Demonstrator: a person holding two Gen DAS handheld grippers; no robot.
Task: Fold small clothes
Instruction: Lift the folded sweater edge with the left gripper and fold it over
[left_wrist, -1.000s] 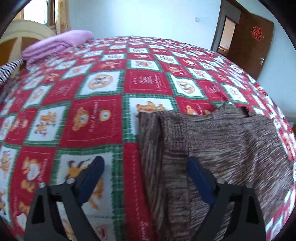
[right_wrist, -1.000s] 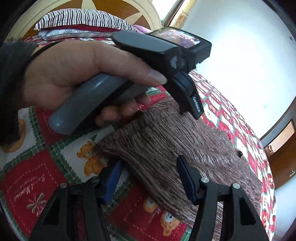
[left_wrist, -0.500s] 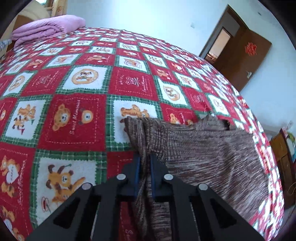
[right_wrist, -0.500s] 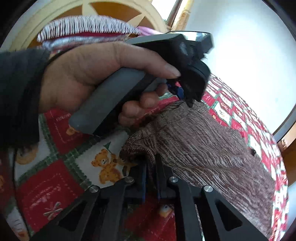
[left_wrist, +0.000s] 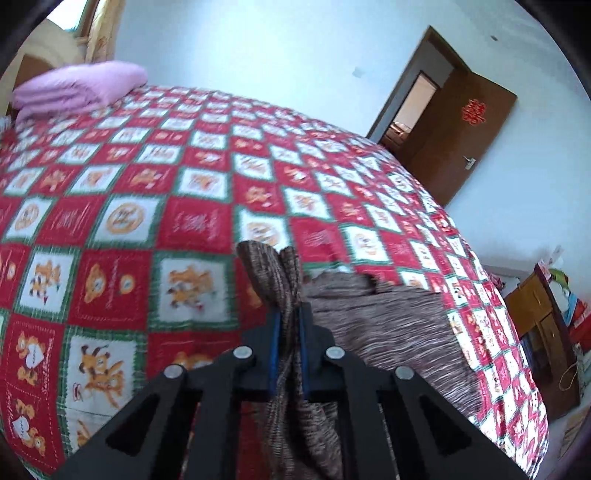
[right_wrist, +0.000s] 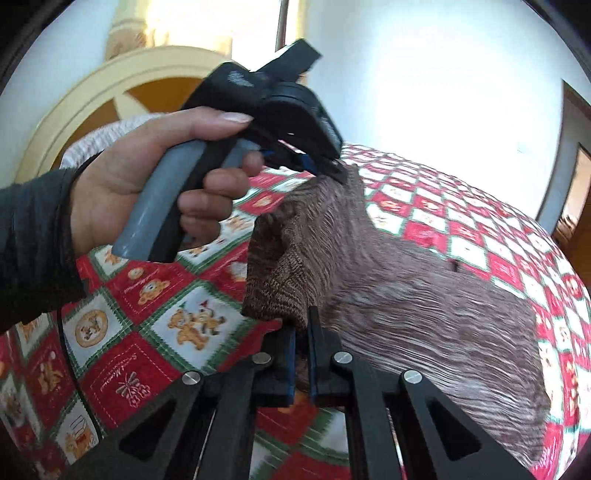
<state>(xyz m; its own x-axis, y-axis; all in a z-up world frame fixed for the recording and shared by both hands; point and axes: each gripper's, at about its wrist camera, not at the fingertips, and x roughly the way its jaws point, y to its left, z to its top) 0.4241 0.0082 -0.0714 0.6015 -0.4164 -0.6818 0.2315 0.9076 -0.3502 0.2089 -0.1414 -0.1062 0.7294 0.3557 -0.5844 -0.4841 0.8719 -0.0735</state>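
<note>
Brown marled knit garment (left_wrist: 388, 317); red, white and green checked bear-print bedspread (left_wrist: 147, 206); folded pink blanket (left_wrist: 77, 88); brown door (left_wrist: 465, 133).

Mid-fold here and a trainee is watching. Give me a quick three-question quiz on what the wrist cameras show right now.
1. True or false: the left gripper stands open above the brown knit garment.
2. What does the right gripper pinch? A) garment edge B) pink blanket C) nothing
3. What lies under the garment?

Key
1. False: it is shut on a raised fold.
2. A
3. The red, green and white bear-print bedspread.
</note>
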